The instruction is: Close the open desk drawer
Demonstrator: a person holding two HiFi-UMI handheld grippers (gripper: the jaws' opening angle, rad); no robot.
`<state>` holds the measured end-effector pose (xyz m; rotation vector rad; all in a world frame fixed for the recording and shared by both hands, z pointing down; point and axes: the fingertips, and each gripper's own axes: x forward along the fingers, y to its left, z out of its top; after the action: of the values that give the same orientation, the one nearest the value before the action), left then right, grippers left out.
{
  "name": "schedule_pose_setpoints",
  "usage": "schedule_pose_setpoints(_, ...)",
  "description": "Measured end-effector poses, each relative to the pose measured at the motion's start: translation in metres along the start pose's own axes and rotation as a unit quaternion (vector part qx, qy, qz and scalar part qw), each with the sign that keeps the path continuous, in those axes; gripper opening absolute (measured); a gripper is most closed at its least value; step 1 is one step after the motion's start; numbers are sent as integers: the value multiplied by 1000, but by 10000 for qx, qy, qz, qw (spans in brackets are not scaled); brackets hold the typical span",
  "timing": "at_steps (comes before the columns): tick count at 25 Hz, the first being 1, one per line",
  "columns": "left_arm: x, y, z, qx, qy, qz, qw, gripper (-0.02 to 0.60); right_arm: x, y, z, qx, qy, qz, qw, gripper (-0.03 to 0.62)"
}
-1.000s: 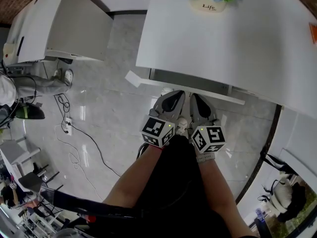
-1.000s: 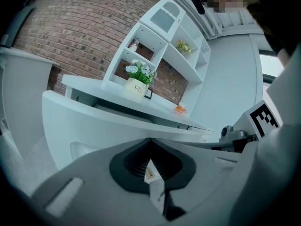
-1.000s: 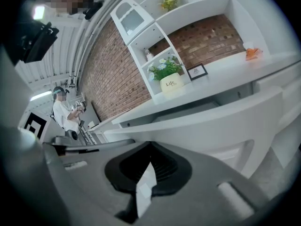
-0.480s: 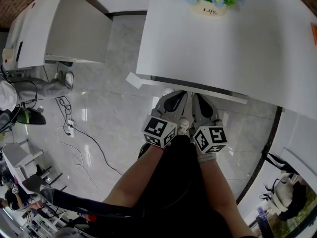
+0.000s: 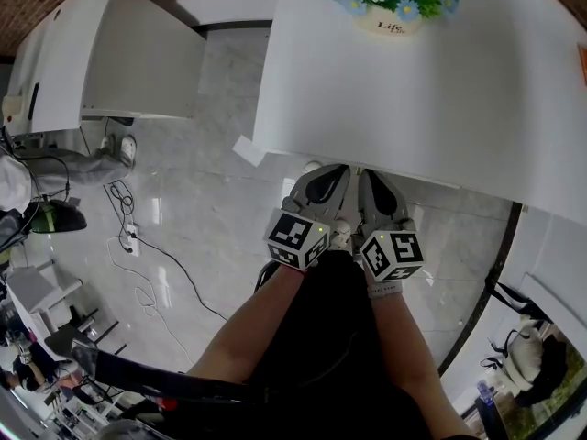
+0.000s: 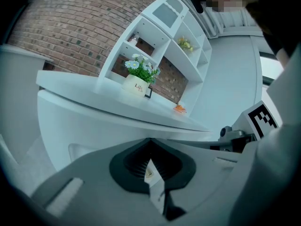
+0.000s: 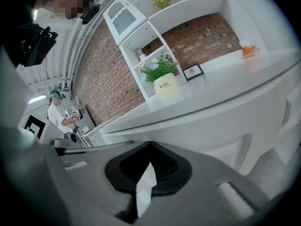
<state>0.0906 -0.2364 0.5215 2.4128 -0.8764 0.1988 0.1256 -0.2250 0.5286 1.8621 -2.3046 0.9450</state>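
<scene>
The white desk (image 5: 440, 81) fills the upper right of the head view. Its drawer is pushed in almost flush: only a white corner (image 5: 246, 149) of the drawer shows past the desk's front edge. My left gripper (image 5: 324, 176) and right gripper (image 5: 371, 181) sit side by side, tips under that edge, against the drawer front. The left gripper view shows the drawer front (image 6: 94, 128) right before the left gripper (image 6: 150, 142), which is shut on nothing. In the right gripper view the drawer front (image 7: 225, 138) is just as near, and the right gripper (image 7: 149, 147) is shut and empty.
A flower pot (image 5: 390, 3) stands at the desk's far side, an orange thing (image 5: 581, 62) at its right edge. Another white desk (image 5: 110, 53) stands to the left, with cables (image 5: 138, 246) on the tiled floor. A shelf unit (image 6: 164, 32) stands behind; a person (image 7: 59, 112) is far off.
The drawer front has slid in under the desk top, so its open gap is gone. Both grippers moved forward with it, side by side.
</scene>
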Motion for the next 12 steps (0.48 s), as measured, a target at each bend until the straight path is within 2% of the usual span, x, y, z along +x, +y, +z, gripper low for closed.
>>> schedule_pose_setpoints(12,4,1,-4,-85,158,-9,9998,2,1,-1,1,123,-6,15,9999,-2)
